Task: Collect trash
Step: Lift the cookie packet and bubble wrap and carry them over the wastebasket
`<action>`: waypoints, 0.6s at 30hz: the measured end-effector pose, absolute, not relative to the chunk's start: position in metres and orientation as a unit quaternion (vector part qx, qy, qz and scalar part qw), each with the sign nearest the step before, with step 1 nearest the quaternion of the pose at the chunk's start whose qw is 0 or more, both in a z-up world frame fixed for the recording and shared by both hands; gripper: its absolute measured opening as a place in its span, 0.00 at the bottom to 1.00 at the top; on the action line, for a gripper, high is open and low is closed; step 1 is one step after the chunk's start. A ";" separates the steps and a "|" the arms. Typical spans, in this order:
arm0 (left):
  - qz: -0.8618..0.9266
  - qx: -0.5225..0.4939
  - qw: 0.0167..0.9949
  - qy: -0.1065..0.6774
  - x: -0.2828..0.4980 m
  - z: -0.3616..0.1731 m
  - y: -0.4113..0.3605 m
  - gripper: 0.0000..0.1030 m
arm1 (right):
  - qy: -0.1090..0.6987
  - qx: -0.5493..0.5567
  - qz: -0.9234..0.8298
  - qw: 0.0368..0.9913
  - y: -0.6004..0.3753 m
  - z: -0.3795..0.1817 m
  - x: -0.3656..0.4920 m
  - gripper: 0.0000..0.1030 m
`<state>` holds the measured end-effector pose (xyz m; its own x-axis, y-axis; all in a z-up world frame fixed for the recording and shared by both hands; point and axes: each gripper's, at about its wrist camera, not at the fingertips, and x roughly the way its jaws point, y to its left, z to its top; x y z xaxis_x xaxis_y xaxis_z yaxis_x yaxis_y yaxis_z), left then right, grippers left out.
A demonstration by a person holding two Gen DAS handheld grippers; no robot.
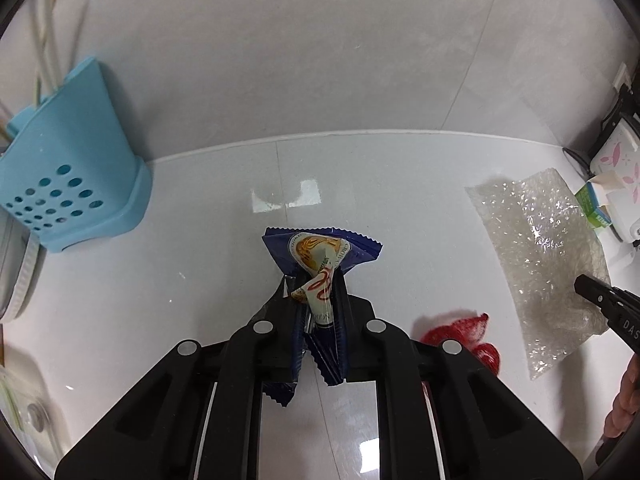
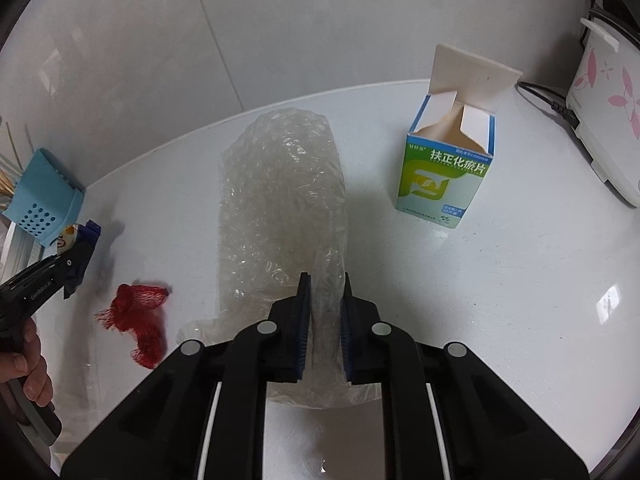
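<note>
My left gripper [image 1: 316, 284] is shut on a dark blue snack wrapper [image 1: 320, 252] and holds it above the white counter [image 1: 180, 280]. The wrapper also shows in the right wrist view [image 2: 76, 236]. My right gripper [image 2: 326, 284] is closed on a fold of the clear bubble wrap sheet [image 2: 280, 184], which lies on the counter; the sheet also shows in the left wrist view [image 1: 540, 248]. A red mesh net [image 2: 138, 316] lies on the counter between the two grippers, and also shows in the left wrist view [image 1: 464, 332].
An open green and white medicine box [image 2: 448, 172] stands at the right. A white appliance with pink flowers [image 2: 608, 112] and its black cable are at the far right. A blue perforated utensil holder [image 1: 68, 168] with sticks stands at the left by the wall.
</note>
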<state>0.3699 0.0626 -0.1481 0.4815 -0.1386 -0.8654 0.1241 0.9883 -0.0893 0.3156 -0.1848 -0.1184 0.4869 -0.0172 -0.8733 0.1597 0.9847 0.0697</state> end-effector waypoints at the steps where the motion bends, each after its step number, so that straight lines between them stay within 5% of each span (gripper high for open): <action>1: -0.074 -0.007 0.861 0.502 0.367 -0.146 0.063 0.11 | 0.500 0.069 -0.048 0.862 -0.184 -0.114 0.313 0.12; 18: -0.053 -0.021 0.873 0.484 0.318 -0.106 0.066 0.11 | 0.463 0.064 -0.007 0.884 -0.180 -0.066 0.268 0.12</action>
